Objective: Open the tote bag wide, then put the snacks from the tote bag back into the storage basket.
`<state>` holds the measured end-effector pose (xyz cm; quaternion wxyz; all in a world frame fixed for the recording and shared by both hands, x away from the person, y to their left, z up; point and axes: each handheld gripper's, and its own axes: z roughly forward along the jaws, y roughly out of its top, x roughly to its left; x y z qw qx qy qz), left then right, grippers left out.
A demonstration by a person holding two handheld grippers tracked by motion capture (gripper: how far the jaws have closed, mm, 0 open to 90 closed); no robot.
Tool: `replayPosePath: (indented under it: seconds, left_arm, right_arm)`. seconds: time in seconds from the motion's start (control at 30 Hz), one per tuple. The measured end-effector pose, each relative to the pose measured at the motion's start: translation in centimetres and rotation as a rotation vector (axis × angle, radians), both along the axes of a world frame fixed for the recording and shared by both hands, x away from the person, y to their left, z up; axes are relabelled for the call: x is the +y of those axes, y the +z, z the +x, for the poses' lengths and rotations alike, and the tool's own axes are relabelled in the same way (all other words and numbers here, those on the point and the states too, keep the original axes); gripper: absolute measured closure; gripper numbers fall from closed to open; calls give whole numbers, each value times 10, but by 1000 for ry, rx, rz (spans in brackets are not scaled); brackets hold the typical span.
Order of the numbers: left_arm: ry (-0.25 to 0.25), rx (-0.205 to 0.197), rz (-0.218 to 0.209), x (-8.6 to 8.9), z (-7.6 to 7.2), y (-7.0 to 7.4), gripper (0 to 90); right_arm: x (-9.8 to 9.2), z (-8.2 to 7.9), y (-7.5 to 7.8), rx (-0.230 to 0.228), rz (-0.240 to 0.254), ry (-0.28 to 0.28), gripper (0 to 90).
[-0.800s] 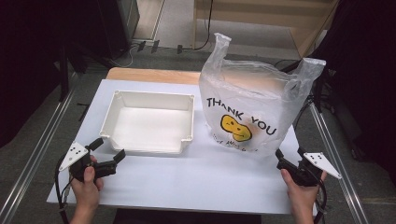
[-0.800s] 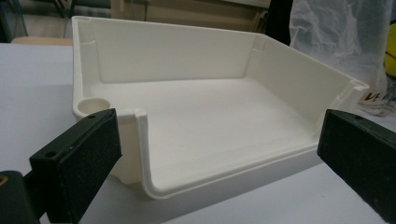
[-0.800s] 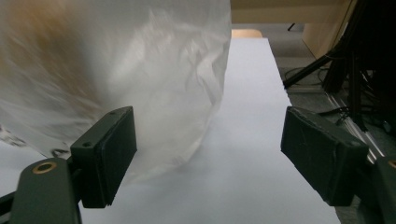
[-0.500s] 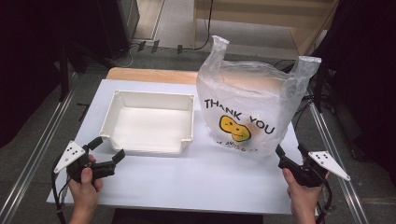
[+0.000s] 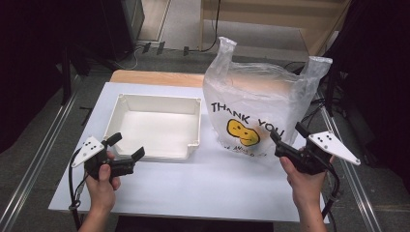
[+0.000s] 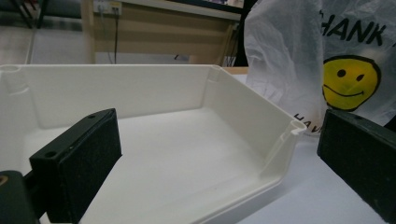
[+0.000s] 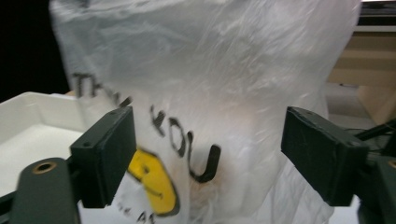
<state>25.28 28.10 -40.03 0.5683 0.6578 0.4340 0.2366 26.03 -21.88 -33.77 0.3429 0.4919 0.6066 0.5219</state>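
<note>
A white plastic bag (image 5: 261, 104) printed THANK YOU with a yellow smiley stands upright on the right half of the white table (image 5: 212, 188). Something orange shows dimly through its lower part. An empty white tray (image 5: 159, 99) lies to its left. My left gripper (image 5: 128, 146) is open just off the tray's near left corner and holds nothing. In the left gripper view, this gripper (image 6: 219, 140) looks into the tray (image 6: 140, 70), with the bag (image 6: 289, 60) beyond. My right gripper (image 5: 286, 133) is open close to the bag's near right side. In the right gripper view, its (image 7: 210, 149) jaws stand either side of the bag (image 7: 210, 70), apart from it.
A wooden board (image 5: 154, 77) lies at the table's far edge behind the tray. Metal rails (image 5: 38, 159) run along both sides of the table. Cables cross the floor beyond. The tray's corner (image 7: 28, 105) appears at the left of the right gripper view.
My right gripper has moved forward and up toward the bag. My left gripper has edged forward toward the tray's near corner. Bag and tray have stayed in place.
</note>
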Motion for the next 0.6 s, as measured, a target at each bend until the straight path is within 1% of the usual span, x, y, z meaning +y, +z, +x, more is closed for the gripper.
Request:
replayPosePath:
  seconds: [0.03,0.07,0.1,0.13,0.17,0.2,0.23,0.27,0.3,0.33,0.37,0.4,0.43,0.47,0.57,0.6]
  left_arm:
    - [-8,-3,-4,-4,2,2,0]
    - [-17,-5,-5,-8,4,5,0]
    - [-31,-8,-2,-18,8,10,0]
    - [-31,-8,-2,-18,8,10,0]
    - [-41,-9,2,-23,10,12,0]
    - [-51,-7,-2,-28,12,15,0]
    - [-76,-2,3,-39,17,19,0]
    - [-83,-5,6,-44,19,21,0]
    - [-83,-5,6,-44,19,21,0]
    - [-89,-10,13,-51,21,22,0]
    - [-96,-14,24,-57,22,23,0]
    - [-108,-22,38,-70,26,25,15]
    - [-108,-22,38,-70,26,25,25]
    - [-114,-24,48,-75,28,26,25]
    - [-134,-21,51,-92,33,27,34]
    - [-137,-22,53,-98,34,27,52]
  right_arm:
    - [0,0,0,0,0,0,318]
    - [0,4,0,8,3,-25,401]
    - [-5,11,-3,26,30,-22,594]
    - [-5,11,-3,26,30,-22,594]
    - [-8,14,-5,41,51,2,684]
    - [-11,17,-8,67,75,30,747]
    - [-16,18,-13,92,98,39,845]
    - [-18,17,-16,93,114,42,881]
    - [-18,17,-16,93,114,42,881]
    - [-20,17,-19,91,130,38,900]
    - [-21,18,-22,97,134,40,900]
    - [-22,17,-23,109,112,47,900]
    - [-23,15,-23,98,101,51,900]
    - [-23,15,-23,98,101,51,900]
    - [-23,12,-24,96,82,61,900]
    - [-24,10,-24,99,73,65,900]
